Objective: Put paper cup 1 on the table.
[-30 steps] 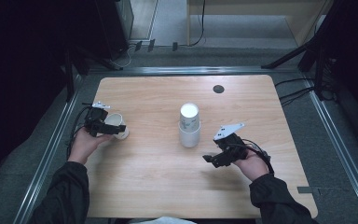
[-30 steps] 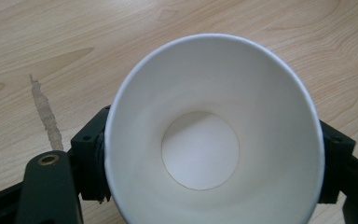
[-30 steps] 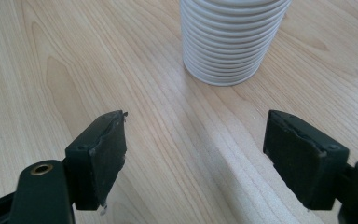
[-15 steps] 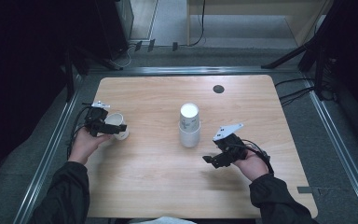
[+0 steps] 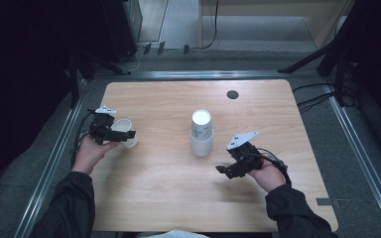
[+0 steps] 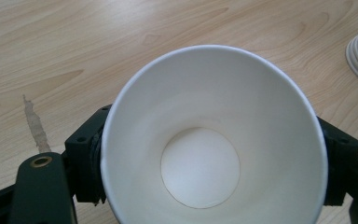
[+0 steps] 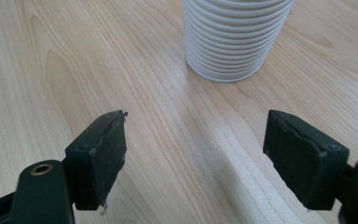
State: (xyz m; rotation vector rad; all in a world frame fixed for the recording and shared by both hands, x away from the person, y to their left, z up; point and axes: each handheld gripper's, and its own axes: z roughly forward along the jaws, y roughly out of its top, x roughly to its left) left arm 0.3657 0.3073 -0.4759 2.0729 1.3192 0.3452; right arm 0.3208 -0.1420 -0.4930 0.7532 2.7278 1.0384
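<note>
High view: a person's two forearms come in over a pale wooden surface, a hand-held gripper in each hand.
Single cup: a white paper cup sits at the left part of the surface, mouth up and tilted toward the camera; the left gripper view looks straight into it and finds it empty, the round base bare.
Cup stack: a stack of white paper cups stands upside down near the middle of the surface, well apart from the single cup.
Left hand-held gripper: its jaws flank the single cup on either side and have just been opening; the cup is between them, and whether the pads press on its wall cannot be told.
Right hand-held gripper: jaws spread wide with bare wood between them, holding nothing, just beside the stack and short of touching it.
Hand pose: the left hand points its tool toward the middle of the surface; the right hand lies low, its tool aimed left.
Right gripper view: the stack's ribbed rims show as close rings, a detail lost from above.
Far edge: a small dark round hole marks the wood.
</note>
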